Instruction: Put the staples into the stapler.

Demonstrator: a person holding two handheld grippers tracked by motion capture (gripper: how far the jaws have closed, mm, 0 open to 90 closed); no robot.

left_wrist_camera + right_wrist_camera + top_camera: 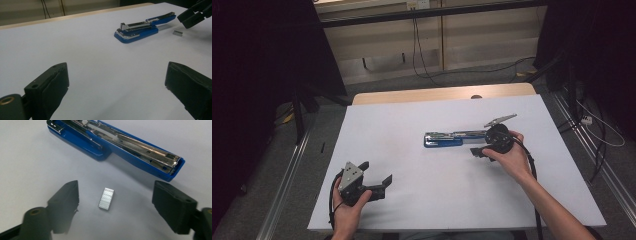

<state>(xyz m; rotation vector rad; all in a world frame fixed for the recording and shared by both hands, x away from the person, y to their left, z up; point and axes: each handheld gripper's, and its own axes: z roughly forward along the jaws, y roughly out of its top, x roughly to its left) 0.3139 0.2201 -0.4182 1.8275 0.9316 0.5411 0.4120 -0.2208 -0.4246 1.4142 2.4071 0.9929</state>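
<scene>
Fingers of the right gripper [115,202] stand apart around a small silver block of staples [106,198] without touching it, on the white bench [412,165] near the opened blue metal stapler [112,142]; left gripper [117,82] fingers are wide apart.

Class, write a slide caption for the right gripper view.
Open right gripper straddles a staple strip beside the opened blue stapler.

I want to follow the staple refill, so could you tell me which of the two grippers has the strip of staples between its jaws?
The right gripper: the staple strip lies untouched between its open jaws, beside the opened blue stapler. The left gripper has bare table between its jaws.
</scene>
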